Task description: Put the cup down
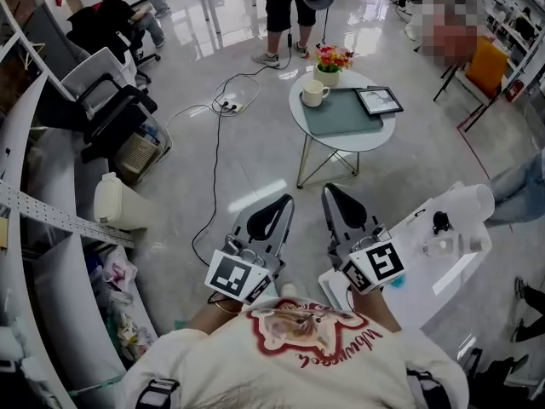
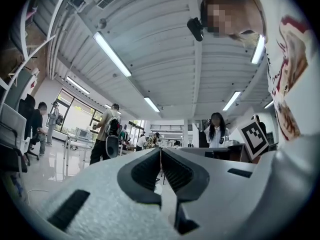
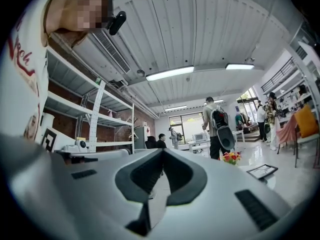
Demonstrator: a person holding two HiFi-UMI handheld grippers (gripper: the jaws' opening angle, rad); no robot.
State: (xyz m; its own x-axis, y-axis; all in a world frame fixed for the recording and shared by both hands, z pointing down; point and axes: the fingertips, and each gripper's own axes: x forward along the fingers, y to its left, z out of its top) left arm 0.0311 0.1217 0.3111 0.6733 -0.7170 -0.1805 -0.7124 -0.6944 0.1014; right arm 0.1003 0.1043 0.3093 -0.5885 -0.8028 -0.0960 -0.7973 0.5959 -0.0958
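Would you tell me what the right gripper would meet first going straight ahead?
Nothing close: the right gripper, jaws shut, points roughly level, seemingly passing above the round table; depth is unclear.

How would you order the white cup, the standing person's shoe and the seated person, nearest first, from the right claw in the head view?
1. White cup, on the round table.
2. Standing person's shoe, beyond it.
3. Seated person, far left.

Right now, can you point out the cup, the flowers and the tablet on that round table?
cup (image 1: 313, 94), head view, on its white side wall.
flowers (image 1: 333, 57), head view, on the blooms.
tablet (image 1: 379, 100), head view, on its screen.
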